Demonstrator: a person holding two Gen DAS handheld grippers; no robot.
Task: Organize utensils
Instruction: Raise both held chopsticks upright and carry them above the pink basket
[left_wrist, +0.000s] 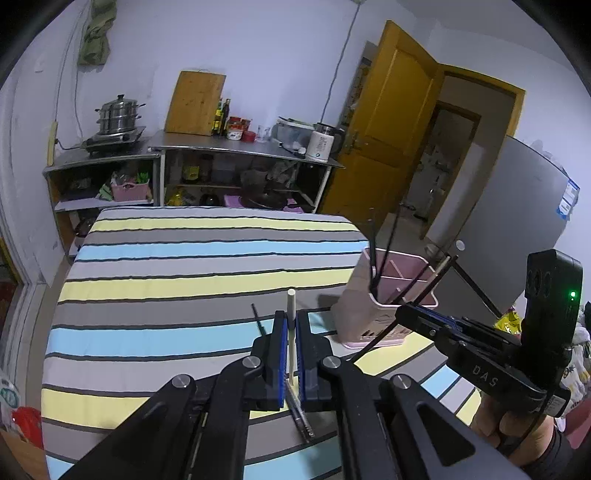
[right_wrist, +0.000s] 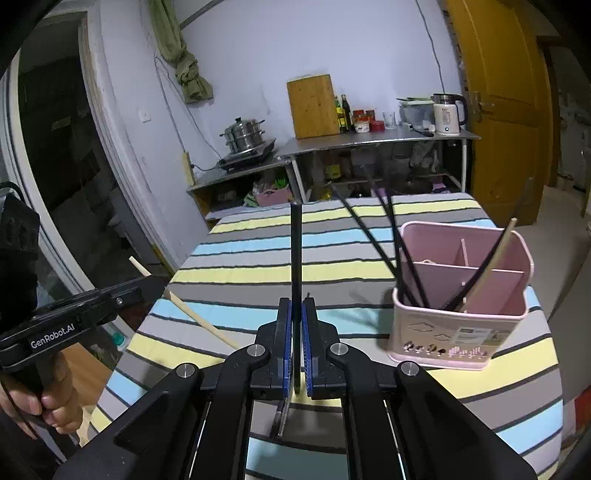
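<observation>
Left gripper (left_wrist: 291, 328) clenched on pale chopstick (left_wrist: 291, 306); right gripper (right_wrist: 296, 314) clenched on black chopstick (right_wrist: 295, 251). Both sticks run along finger line. Holder (right_wrist: 461, 325) on table (right_wrist: 258, 266), ahead-right of both; right gripper nearer.

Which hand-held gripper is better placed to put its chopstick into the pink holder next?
Probably the right hand-held gripper: its black chopstick is near the pink holder, which stands on its side.
</observation>
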